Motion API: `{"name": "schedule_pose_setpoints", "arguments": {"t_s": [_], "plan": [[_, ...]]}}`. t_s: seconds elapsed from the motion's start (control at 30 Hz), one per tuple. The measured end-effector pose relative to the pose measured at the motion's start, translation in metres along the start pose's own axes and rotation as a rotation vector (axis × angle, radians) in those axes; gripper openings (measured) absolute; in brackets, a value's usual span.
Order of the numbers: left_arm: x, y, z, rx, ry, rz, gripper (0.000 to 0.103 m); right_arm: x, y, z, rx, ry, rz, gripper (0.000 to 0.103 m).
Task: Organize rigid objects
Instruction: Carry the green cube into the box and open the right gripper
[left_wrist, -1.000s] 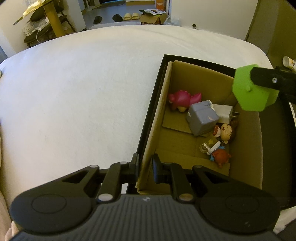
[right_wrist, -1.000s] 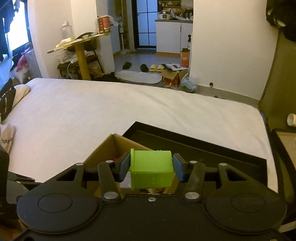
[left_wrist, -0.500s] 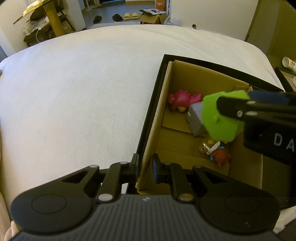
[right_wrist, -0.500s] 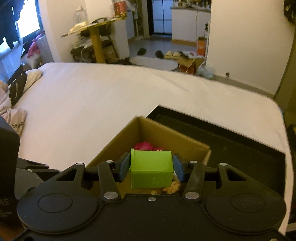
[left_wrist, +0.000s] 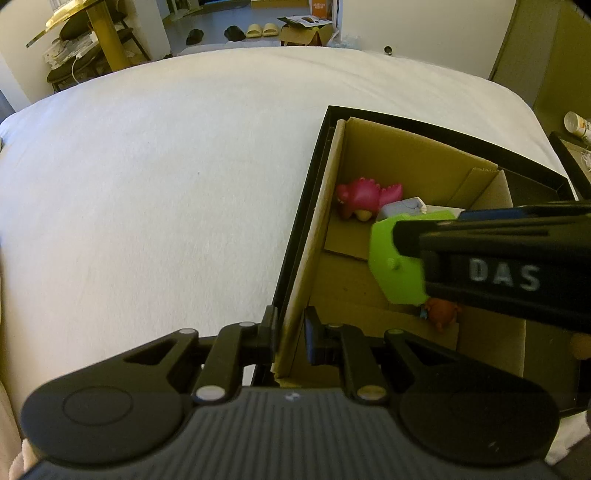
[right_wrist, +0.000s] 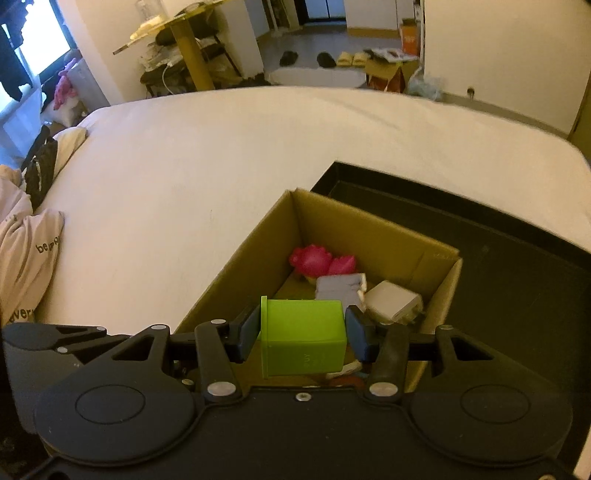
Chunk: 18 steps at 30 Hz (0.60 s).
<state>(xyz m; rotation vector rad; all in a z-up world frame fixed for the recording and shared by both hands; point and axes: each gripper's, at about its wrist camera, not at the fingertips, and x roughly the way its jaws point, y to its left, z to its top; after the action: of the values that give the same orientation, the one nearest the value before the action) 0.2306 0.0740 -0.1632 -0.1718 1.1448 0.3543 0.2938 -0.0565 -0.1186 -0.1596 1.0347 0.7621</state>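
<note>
On the bed, the cardboard box is steadied by the left gripper, jaws clamped on its near wall. The right gripper holds the green block above the toys inside; lower it toward bare floor before releasing.

Lime-green block; plain brown cardboard box; black tray; white bed sheet. In box: magenta dinosaur toy, grey-lilac block, white charger, rust-brown figure. Both grippers black; right gripper lettered white.
</note>
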Motion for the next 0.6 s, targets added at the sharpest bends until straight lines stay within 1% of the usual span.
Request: {"name": "schedule_pose_setpoints", "arguments": {"t_s": [0.13, 0.23, 0.6], "plan": [[0.001, 0.001, 0.0, -0.004, 0.002, -0.004, 0.014, 0.005, 0.002, 0.001, 0.007, 0.015, 0.003, 0.05], [0.003, 0.001, 0.0, -0.004, 0.004, -0.002, 0.014, 0.006, -0.003, 0.001, 0.039, 0.019, 0.016, 0.05], [0.003, 0.002, -0.001, -0.005, 0.005, -0.007, 0.014, -0.02, -0.019, 0.0, 0.091, -0.034, 0.012, 0.05]]}}
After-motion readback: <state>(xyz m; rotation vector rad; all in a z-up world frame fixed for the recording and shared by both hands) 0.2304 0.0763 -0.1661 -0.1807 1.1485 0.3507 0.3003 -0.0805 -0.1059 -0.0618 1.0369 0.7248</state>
